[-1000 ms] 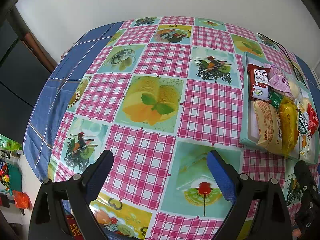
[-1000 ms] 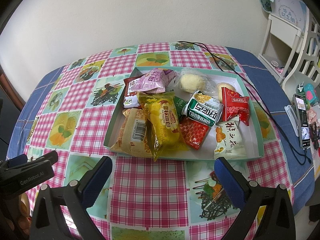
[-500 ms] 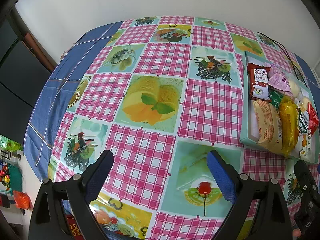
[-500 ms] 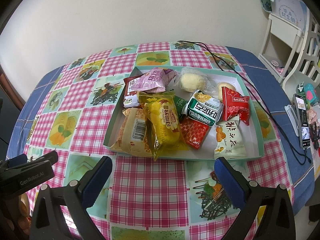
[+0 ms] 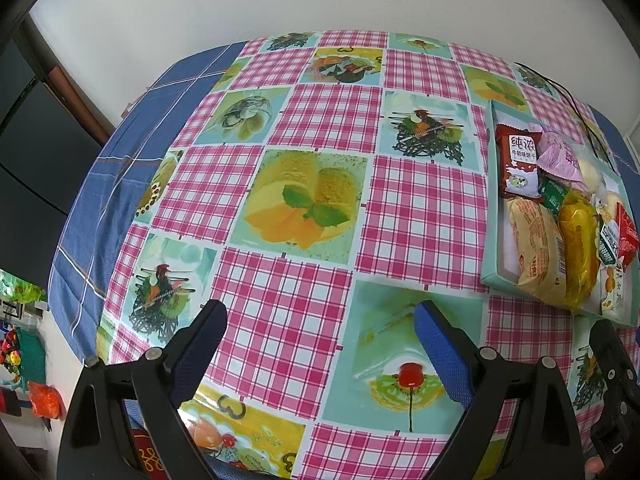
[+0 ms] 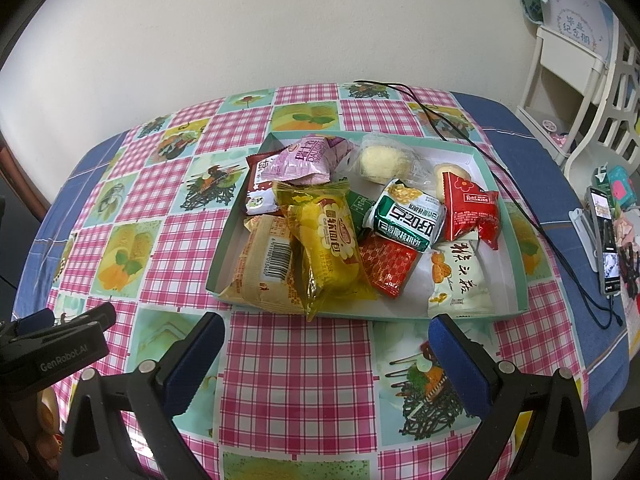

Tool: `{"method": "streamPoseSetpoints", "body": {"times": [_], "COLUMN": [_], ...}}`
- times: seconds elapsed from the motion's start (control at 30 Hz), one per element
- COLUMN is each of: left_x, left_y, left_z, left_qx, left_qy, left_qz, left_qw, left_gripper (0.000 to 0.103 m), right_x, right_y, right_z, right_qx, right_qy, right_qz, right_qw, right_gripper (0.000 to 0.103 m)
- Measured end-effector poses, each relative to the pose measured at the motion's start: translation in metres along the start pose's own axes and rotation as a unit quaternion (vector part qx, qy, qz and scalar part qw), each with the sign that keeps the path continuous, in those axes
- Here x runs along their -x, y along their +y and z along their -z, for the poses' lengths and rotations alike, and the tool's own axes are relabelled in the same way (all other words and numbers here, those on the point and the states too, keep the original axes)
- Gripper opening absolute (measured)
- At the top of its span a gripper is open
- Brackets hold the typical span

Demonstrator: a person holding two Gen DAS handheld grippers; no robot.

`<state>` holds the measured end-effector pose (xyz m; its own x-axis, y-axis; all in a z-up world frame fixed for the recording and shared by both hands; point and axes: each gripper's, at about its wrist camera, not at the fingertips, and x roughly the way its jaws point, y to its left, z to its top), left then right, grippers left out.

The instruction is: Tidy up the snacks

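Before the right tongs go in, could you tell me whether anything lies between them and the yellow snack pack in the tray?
Nothing visible does. The right tongs are open above bare tablecloth, and the yellow pack overhangs the tray's near edge.

Right gripper [image 6: 326, 338]: jaws wide apart, nothing between them, poised over the tablecloth [image 6: 296, 380] just short of the tray.
Tray [image 6: 516, 236]: shallow, teal-walled, white inside; piled with wrapped snacks.
Near left corner: beige packet [image 6: 264, 268] overhanging the rim, yellow packet [image 6: 328, 240] lying on it.
Centre: green-and-white packet [image 6: 408, 220] over a red-orange one [image 6: 386, 264].
Right: red packet [image 6: 472, 210]; white packet [image 6: 458, 280] at the near wall.
Far side: pink packet [image 6: 304, 160], clear-wrapped pastry [image 6: 382, 160].
Beyond the tray: black cable [image 6: 436, 116].
Lower left: left gripper [image 6: 60, 348].
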<state>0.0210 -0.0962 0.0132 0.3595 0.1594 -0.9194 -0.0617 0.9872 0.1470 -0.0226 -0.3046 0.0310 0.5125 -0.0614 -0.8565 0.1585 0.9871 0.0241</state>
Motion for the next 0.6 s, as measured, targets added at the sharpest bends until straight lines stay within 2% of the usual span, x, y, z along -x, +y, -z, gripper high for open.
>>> {"method": "streamPoseSetpoints", "body": {"times": [0.6], "left_x": [0.0018], "left_y": [-0.0022], "left_z": [-0.0024], "left_qx": [-0.009], "left_qy": [-0.004], "left_qz": [0.004], "left_qw": [0.9999], "left_gripper": [0.095], "right_x": [-0.0017], "right_y": [-0.0028], "right_z": [-0.0005], "right_qx": [0.0], "right_qy": [0.003], "right_qz": [0.0], "right_qw": [1.0], "right_gripper": [0.103]}}
